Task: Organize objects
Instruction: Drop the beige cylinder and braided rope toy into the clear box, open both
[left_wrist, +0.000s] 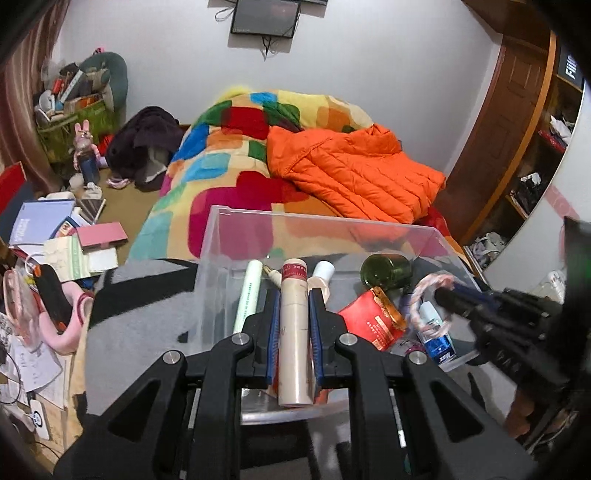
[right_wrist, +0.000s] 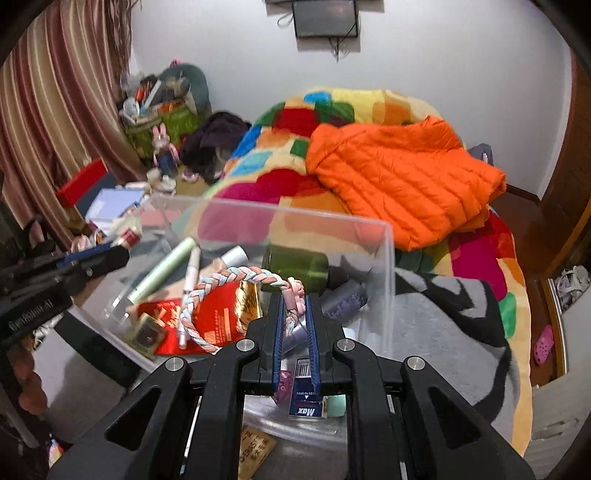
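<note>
A clear plastic box (left_wrist: 221, 236) (right_wrist: 388, 258) sits on a grey blanket at the foot of the bed. My left gripper (left_wrist: 293, 295) is shut on a beige tube with a red band (left_wrist: 293, 332), held over the box. My right gripper (right_wrist: 295, 306) is shut on a braided pink, white and blue loop (right_wrist: 236, 278), held over the box; it also shows in the left wrist view (left_wrist: 432, 284). In the box lie a green jar (left_wrist: 388, 271) (right_wrist: 295, 264), a red packet (left_wrist: 373, 328) (right_wrist: 218, 317), a pale green tube (left_wrist: 247, 295) (right_wrist: 162, 271) and a blue Max box (left_wrist: 439, 345) (right_wrist: 308, 391).
An orange puffer jacket (left_wrist: 354, 173) (right_wrist: 402, 184) lies on the patchwork quilt (left_wrist: 221, 170). Books and papers (left_wrist: 40, 221) clutter the floor on the left. A wooden door (left_wrist: 506, 122) and shelves stand on the right. A full green bag (right_wrist: 162, 118) stands in the far corner.
</note>
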